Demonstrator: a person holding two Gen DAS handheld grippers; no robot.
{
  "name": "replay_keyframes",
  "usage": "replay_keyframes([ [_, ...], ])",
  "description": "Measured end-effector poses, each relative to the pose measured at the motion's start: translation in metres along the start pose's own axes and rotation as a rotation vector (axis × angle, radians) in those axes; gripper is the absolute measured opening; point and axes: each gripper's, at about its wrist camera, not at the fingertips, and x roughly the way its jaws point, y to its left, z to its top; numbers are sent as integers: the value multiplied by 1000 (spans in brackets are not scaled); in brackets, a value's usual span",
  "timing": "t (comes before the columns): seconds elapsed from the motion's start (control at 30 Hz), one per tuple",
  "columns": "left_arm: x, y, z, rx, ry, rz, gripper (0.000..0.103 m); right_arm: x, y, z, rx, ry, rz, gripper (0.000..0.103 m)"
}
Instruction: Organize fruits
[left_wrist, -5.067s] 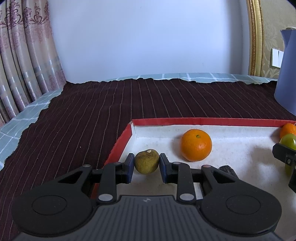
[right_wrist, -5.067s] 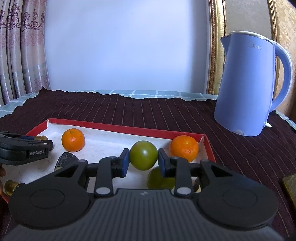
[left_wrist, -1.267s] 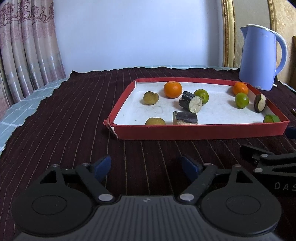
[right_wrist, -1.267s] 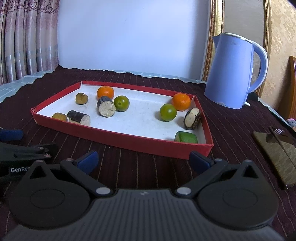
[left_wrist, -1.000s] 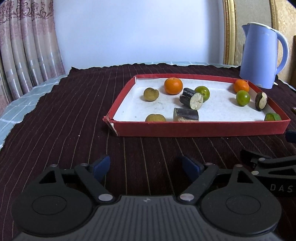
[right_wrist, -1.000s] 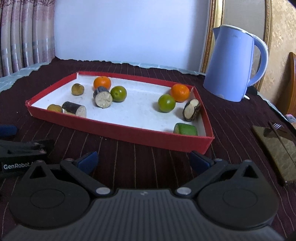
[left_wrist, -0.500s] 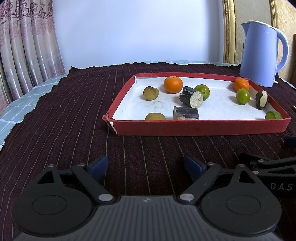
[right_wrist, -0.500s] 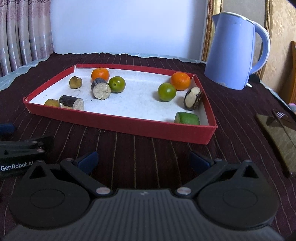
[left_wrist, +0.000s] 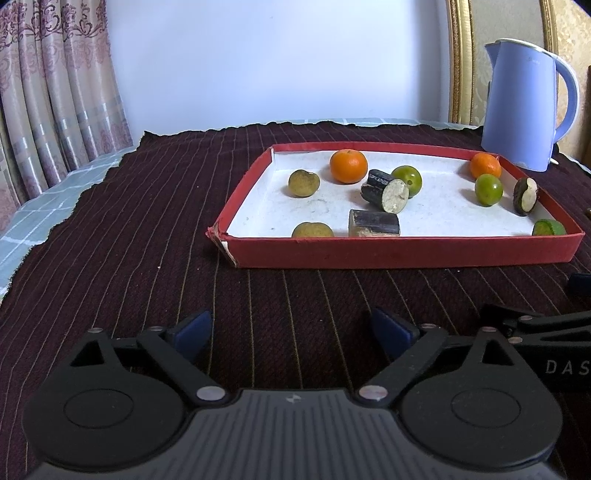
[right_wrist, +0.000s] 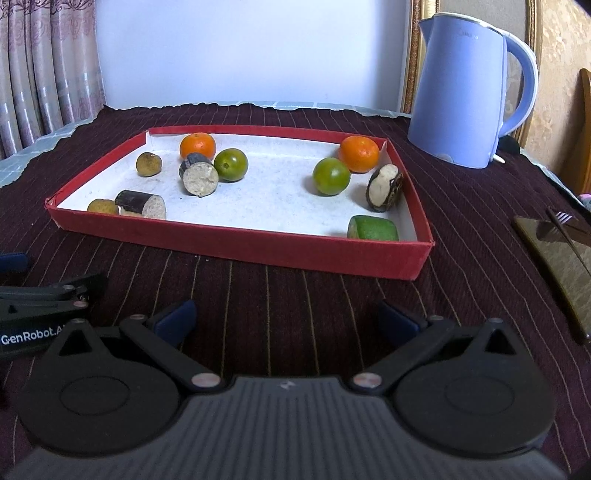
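Note:
A red tray (left_wrist: 399, 254) (right_wrist: 236, 243) with a white floor sits on the dark striped cloth and holds the fruit. In it lie two oranges (left_wrist: 348, 166) (right_wrist: 359, 148), two green fruits (left_wrist: 488, 189) (right_wrist: 231, 164), two brownish fruits (left_wrist: 303, 183), dark cut stubs with pale faces (left_wrist: 385, 190) (right_wrist: 198, 174) and a green piece (right_wrist: 372, 228). My left gripper (left_wrist: 293, 328) hovers over the cloth in front of the tray, its jaws opening with nothing between them. My right gripper (right_wrist: 286, 319) is open and empty, also short of the tray's near wall.
A light blue kettle (left_wrist: 524, 107) (right_wrist: 469, 92) stands behind the tray's right corner. A dark flat board with a fork (right_wrist: 561, 251) lies at the right. Curtains (left_wrist: 55, 103) hang at the left, beyond the cloth's edge.
Both grippers were shut on fruit in the tray five seconds ago; since then they have let go and drawn back in front of it. Over the last second the left jaws spread a little wider.

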Motion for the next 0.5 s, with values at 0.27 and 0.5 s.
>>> replay_keyframes([
  [0.27, 1, 1, 0, -7, 4, -2, 97, 0, -1, 0, 5, 0, 4, 103],
  [0.5, 3, 3, 0, -27, 15, 1, 100, 1, 0, 0, 3, 0, 3, 103],
])
